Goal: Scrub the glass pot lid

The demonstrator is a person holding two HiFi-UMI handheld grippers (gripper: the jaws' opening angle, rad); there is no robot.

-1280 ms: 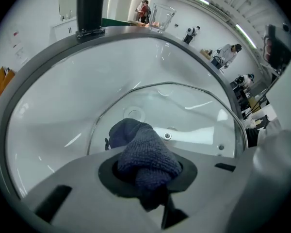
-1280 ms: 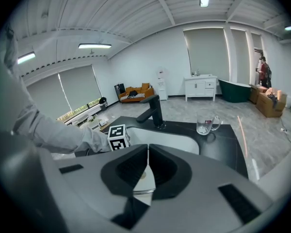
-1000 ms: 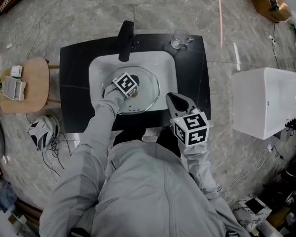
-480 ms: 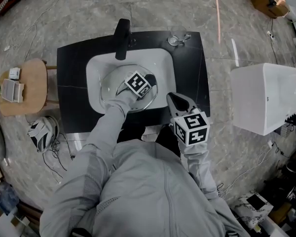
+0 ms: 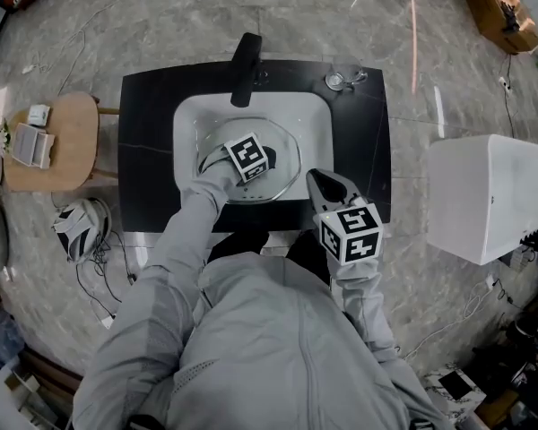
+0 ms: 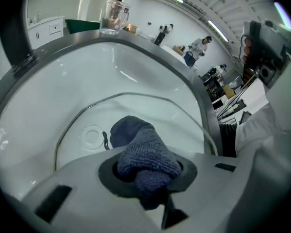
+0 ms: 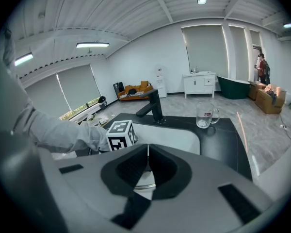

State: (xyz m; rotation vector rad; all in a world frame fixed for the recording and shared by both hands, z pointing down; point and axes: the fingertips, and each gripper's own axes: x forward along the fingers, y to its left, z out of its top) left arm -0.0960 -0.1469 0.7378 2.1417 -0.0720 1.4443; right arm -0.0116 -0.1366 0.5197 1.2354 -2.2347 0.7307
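Note:
The glass pot lid (image 5: 281,148) lies flat in the white sink basin (image 5: 316,119). My left gripper (image 5: 250,159) is over the lid's middle, shut on a dark blue cloth (image 6: 144,155) that presses down on the glass. In the left gripper view the lid's metal rim (image 6: 136,95) curves round the cloth, and its knob (image 6: 92,136) shows just left of it. My right gripper (image 5: 328,188) hovers at the counter's front edge, right of the basin, its jaws shut with nothing in them (image 7: 146,171). From there I see the left gripper's marker cube (image 7: 120,134).
A black faucet (image 5: 245,57) reaches over the basin's far rim. A glass mug (image 5: 341,80) stands at the black counter's (image 5: 148,141) far right corner. A white cabinet (image 5: 493,195) is on the right and a wooden stool (image 5: 52,143) with small boxes on the left.
My left gripper swept the cloth from the lid's left side to its right, then back toward the middle. The right gripper stayed where it was.

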